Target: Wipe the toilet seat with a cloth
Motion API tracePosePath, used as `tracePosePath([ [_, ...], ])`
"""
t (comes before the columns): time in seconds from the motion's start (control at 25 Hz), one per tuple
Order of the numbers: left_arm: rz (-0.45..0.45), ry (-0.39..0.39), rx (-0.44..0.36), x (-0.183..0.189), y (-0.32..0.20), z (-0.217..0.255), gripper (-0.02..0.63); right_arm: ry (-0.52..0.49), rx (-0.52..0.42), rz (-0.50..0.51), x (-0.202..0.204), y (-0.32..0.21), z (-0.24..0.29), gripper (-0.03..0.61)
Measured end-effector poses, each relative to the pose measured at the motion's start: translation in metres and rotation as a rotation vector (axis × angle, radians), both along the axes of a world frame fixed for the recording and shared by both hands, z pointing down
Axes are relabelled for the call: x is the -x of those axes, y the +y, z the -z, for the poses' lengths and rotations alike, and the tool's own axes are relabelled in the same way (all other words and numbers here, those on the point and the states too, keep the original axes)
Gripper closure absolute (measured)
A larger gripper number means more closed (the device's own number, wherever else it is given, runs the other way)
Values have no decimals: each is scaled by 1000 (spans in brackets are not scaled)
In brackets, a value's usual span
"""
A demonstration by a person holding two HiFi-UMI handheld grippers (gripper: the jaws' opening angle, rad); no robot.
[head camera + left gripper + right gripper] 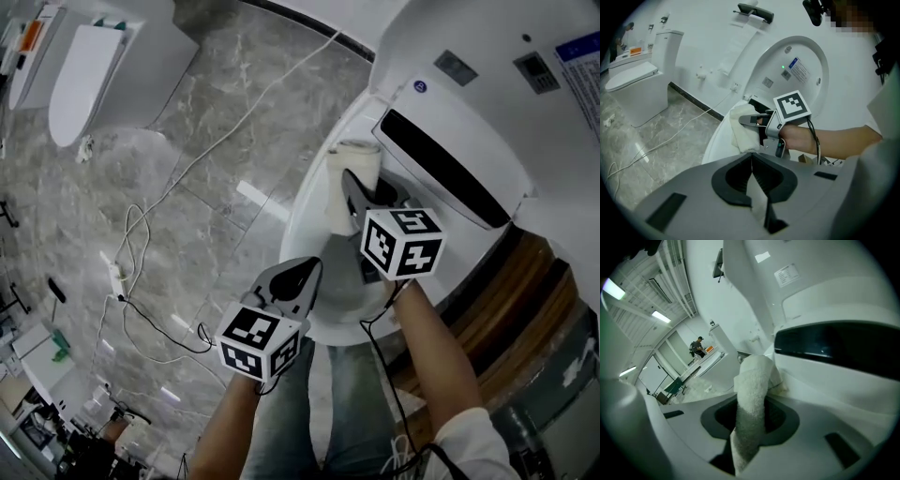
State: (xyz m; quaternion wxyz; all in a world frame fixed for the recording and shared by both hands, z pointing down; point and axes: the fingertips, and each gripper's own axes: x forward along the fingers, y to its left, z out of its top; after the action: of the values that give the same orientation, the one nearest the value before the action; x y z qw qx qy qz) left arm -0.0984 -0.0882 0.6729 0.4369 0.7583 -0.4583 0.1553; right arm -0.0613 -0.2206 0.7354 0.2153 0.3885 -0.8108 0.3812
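1. Two grippers are over the toilet. The right gripper [353, 197] has its jaws clamped on a rolled white cloth [360, 159], which sticks out well past the tips.
2. The cloth's free end sits at the back of the toilet seat [302, 208], just beside the dark panel [441, 169] under the raised lid [469, 94].
3. The left gripper [302, 277] has its jaws pressed together with nothing between them. It hangs near the front of the seat, apart from the cloth.
4. To my eye the wiping is at the rear curve. Doing it well probably means laying the loose end flat against the seat rather than dabbing with the tip. The stroke should then follow the ring round towards the front, with the hard jaw tips kept off the plastic. The idle gripper would do best to stay clear of that path.
5. From the overhead angle, the right gripper and its marker cube cover the bowl opening and much of the seat's right side.
6. I cannot tell whether the cloth actually presses on the seat or only hovers, nor whether it is damp.
7. How much of the seat is already clean cannot be judged.
8. Further out, cables [141, 234] trail over the marble floor [216, 112] towards a second toilet [84, 75].
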Motion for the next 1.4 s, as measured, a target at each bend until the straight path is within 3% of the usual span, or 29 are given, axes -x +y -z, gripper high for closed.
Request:
tracePosePath([
  [0.2, -45, -5, 15, -26, 3, -3, 598, 13, 49, -132, -47, -8, 3, 488],
  [0.6, -215, 16, 20, -89, 16, -8, 598, 41, 91, -405, -162, 37, -2, 488],
  [0.88, -339, 19, 19, -131, 36, -7, 598, -27, 145, -667, -255, 84, -1, 489],
  [1.08, -403, 10, 14, -151, 47, -9, 598, -48, 142, -723, -287, 102, -1, 489],
  [1.4, -427, 2, 31, -154, 60, -10, 598, -54, 112, -732, -291, 100, 0, 489],
])
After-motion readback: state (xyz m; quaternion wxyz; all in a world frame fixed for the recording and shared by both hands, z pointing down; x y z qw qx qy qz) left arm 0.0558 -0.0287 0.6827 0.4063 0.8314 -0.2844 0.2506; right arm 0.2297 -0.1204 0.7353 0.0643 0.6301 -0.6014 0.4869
